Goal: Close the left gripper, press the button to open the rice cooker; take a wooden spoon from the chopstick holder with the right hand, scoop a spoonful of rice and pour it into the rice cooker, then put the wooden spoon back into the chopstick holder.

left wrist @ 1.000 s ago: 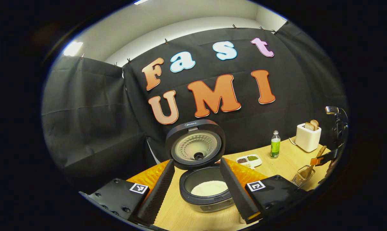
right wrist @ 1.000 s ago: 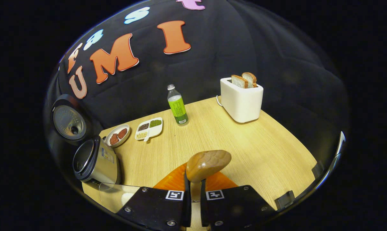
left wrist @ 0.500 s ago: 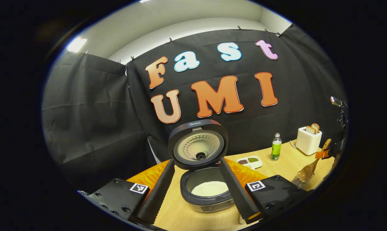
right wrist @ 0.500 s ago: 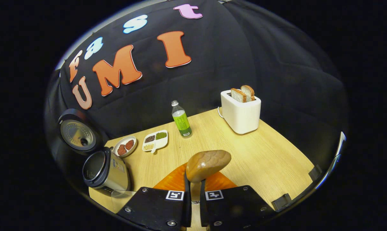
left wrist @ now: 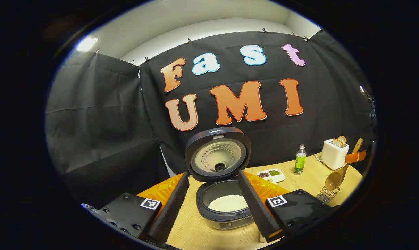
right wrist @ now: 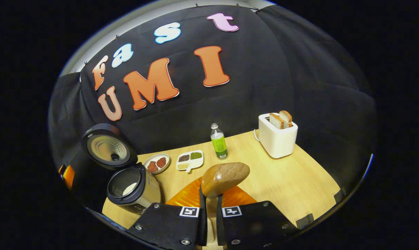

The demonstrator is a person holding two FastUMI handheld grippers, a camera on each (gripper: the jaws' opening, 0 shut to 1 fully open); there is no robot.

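Your left gripper (left wrist: 212,205) hangs with its fingers spread wide, framing the rice cooker (left wrist: 225,205) at twelve o'clock; its lid stands raised and white rice (left wrist: 227,203) lies in the pot. At two o'clock the wooden spoon (left wrist: 337,173) is lifted clear above the chopstick holder (left wrist: 326,195). Your right gripper (right wrist: 209,222) pinches the spoon's handle, bowl up, with the cooker at nine o'clock on the table (right wrist: 292,184).
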